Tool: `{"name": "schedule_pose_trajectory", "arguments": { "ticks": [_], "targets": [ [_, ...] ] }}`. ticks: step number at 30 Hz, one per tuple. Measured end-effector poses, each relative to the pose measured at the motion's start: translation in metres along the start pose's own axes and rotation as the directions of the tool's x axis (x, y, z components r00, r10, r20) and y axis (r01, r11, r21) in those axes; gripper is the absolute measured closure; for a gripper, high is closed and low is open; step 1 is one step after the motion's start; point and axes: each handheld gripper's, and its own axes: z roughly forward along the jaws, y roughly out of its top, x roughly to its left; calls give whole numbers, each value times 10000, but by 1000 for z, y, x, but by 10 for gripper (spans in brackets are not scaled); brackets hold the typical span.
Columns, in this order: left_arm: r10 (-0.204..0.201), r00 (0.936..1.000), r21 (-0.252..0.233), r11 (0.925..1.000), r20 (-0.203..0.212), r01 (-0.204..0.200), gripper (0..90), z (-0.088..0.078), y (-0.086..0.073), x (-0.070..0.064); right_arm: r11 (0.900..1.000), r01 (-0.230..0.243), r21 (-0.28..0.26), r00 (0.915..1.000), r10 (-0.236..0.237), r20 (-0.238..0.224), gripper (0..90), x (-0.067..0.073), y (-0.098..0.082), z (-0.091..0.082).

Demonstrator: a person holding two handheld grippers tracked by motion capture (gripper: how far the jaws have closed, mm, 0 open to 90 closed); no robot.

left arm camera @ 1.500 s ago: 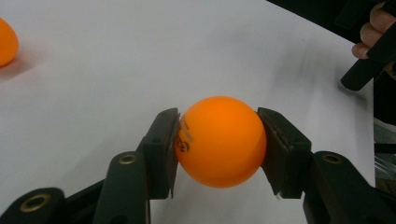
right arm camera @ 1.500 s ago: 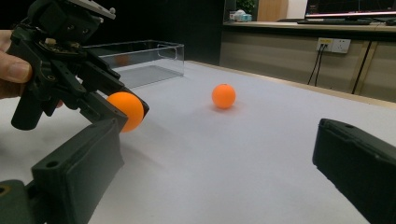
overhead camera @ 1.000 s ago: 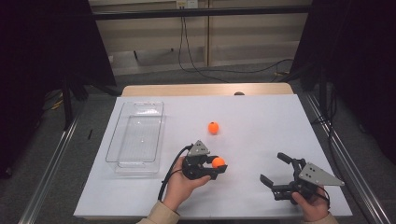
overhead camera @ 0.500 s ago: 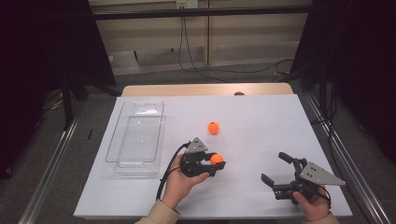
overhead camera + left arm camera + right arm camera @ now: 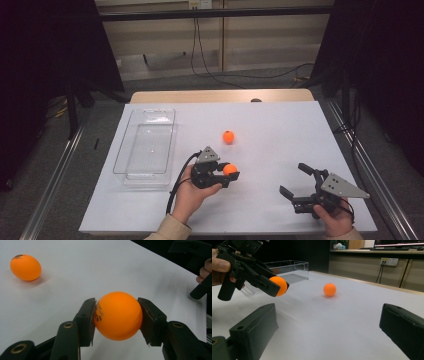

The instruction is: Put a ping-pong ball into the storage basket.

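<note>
Left gripper (image 5: 227, 172) clamps an orange ball (image 5: 230, 169) between both jaws, pads pressing its sides, lifted just off the white table (image 5: 280, 130), near the table's middle, toward the near edge. In the left gripper view the held ball (image 5: 117, 315) sits squarely between the pads. Second orange ball (image 5: 228, 136) lies loose on the table just beyond it, farther off. Clear plastic tray (image 5: 131, 150) sits to the left, long side running near to far. Right gripper (image 5: 295, 179) rests at near right, jaws spread wide, nothing between them.
</note>
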Motion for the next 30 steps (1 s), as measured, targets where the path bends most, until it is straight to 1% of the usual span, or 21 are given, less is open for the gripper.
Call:
{"name": "schedule_pose_trajectory", "arguments": {
  "ticks": [7,13,21,24,26,28,30],
  "targets": [
    [-38,10000,-2,10000,-26,38,509,-1,1,1,10000,-16,-9,10000,16,40,9,0,0,-1],
    [-201,9998,-54,9998,-49,201,509,-3,2,2,10000,3,-11,10000,-3,16,9,0,0,-1],
    [-151,9995,-187,9997,-274,145,509,-9,6,5,10000,75,6,10000,-75,13,9,0,0,0],
    [-177,9994,-234,9996,-285,170,509,-12,7,6,9999,115,8,9999,-115,8,9,0,0,0],
    [-190,9995,-201,9996,-255,185,509,-13,7,6,10000,65,-9,10000,-65,-14,9,1,1,0],
    [-148,9994,-153,9998,-319,143,509,-13,8,6,10000,84,11,10000,-84,-21,9,2,0,1],
    [-195,9992,-170,9997,-347,189,509,-15,9,7,10000,85,7,10000,-85,-27,9,2,0,1]
  ]
}}
